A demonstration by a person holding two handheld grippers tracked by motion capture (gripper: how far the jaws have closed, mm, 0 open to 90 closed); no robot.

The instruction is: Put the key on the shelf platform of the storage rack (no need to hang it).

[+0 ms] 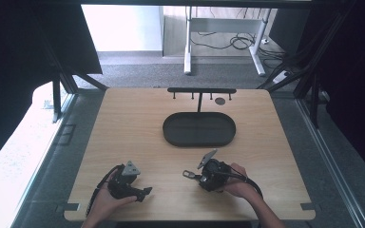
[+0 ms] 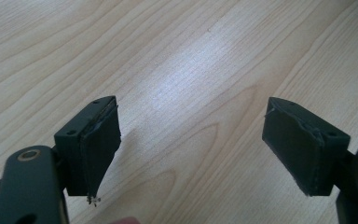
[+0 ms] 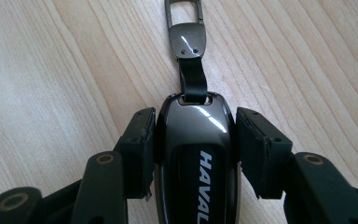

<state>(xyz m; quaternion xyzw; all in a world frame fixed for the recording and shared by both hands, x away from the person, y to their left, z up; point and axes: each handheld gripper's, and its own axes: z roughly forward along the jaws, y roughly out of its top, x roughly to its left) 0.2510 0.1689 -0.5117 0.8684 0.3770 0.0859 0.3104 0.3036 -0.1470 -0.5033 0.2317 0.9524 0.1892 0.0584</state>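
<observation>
A light wooden table [image 1: 133, 123] with visible grain is seen from above. Just past its centre, toward twelve o'clock, a black oval shallow tray [image 1: 199, 129] is set directly on the wood. Behind the tray, near the far edge, a black T-shaped hook rack [image 1: 201, 91] is stood upright.

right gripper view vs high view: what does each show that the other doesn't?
Right gripper view: the glossy black key fob reads "HAVAL", with a black strap up to a metal clip; the right tongs are clamped on the fob's sides.

High view: a dark oval tray, a black hook rack behind it, and the left tongs held near the table's front edge.

Both: the wooden table, the right tongs and the clip.
</observation>
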